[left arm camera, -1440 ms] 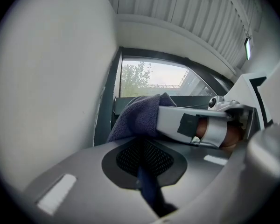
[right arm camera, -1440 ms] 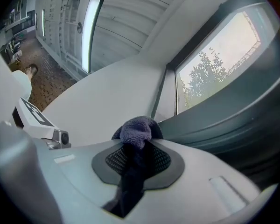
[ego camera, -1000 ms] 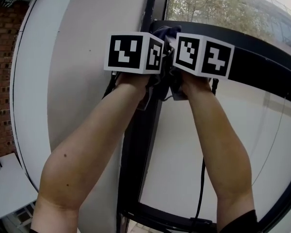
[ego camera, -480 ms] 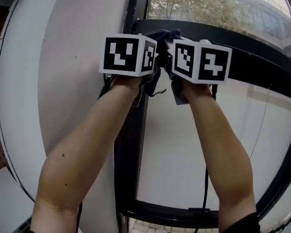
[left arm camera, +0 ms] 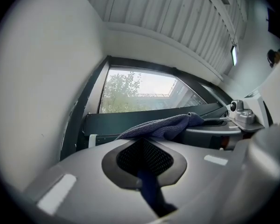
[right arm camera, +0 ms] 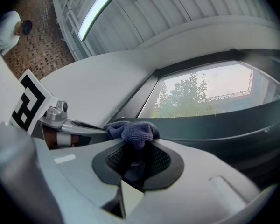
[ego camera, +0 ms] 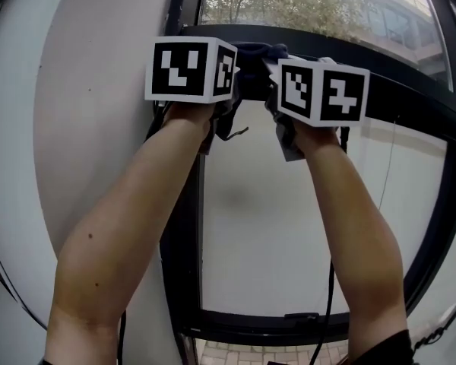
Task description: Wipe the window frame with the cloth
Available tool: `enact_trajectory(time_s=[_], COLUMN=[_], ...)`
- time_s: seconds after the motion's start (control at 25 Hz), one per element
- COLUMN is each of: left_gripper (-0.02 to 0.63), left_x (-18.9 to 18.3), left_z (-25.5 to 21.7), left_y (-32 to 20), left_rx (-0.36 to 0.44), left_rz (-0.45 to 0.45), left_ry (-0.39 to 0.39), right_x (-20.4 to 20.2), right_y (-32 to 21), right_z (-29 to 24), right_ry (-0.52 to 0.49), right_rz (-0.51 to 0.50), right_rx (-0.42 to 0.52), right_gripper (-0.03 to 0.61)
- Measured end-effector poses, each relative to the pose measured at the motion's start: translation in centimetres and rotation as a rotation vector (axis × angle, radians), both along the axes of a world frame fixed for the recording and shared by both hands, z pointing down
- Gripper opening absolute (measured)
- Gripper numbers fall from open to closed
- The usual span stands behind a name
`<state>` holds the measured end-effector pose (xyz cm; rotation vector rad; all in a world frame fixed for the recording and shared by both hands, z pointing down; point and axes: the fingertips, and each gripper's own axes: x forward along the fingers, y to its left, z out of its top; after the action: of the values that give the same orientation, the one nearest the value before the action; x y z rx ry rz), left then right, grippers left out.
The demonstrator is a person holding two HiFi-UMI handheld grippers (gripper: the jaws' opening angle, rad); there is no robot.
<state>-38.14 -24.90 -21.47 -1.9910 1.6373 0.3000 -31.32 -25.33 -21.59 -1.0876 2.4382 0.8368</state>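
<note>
Wiping the window frame (ego camera: 410, 90) with the cloth (ego camera: 257, 54).
The dark cloth seems to lie against the frame's black upper bar, spanning the left gripper (left arm camera: 144, 160) and the right gripper (right arm camera: 137, 162), each clamped on one end. Keeping it taut and pressed flat while sliding along should clean best. Both forearms (ego camera: 137, 226) reach up, side by side.

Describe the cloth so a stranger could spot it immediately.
Find the black metal window frame and its upper horizontal bar. At that bar's left end, gripped by both the left gripper and right gripper, is the dark blue fuzzy cloth, the only soft thing there.
</note>
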Motion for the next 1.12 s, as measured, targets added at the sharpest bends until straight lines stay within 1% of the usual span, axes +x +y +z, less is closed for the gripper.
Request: enact_trajectory(time_s=[0.04,0.12,0.28,0.4,0.64,0.8,0.92,1.12], left_gripper=[-0.006,-0.006,-0.006,-0.006,-0.006,-0.006,-0.006,-0.006], left_x=[0.2,0.9,2.9,4.5,7.7,10.1,12.0,15.2], left_z=[0.0,-0.1,0.1,0.1,0.2,0.1,0.4,0.4], left_y=[-0.1,-0.2,-0.6,-0.8,-0.9,-1.1,-1.5,-1.8], left_rx=[0.007,0.007,0.005,0.008,0.015,0.013,-0.003,-0.012], left_rz=[-0.010,-0.003,-0.021,-0.011,0.005,-0.007,0.006,-0.003], left_ry=[-0.006,-0.007,-0.044,-0.056,-0.029,-0.048,-0.043,-0.048], right_x=[0.2,0.7,2.4,4.0,7.2,9.6,11.5,14.7], right_y=[-0.1,-0.2,-0.4,-0.6,-0.7,-0.8,-1.1,-1.3], right_z=[0.1,0.2,0.3,0.5,0.6,0.4,0.4,0.3], right_ry=[0.005,0.005,0.001,0.004,0.005,-0.002,-0.009,-0.016], right_rz=[0.004,0.007,0.006,0.002,-0.006,-0.005,-0.006,-0.012], right_rx=[0.005,0.013,0.019,0.017,0.021,0.024,0.021,0.023], right_gripper=[0.055,0.055,0.055,0.055,0.055,0.055,0.055,0.055])
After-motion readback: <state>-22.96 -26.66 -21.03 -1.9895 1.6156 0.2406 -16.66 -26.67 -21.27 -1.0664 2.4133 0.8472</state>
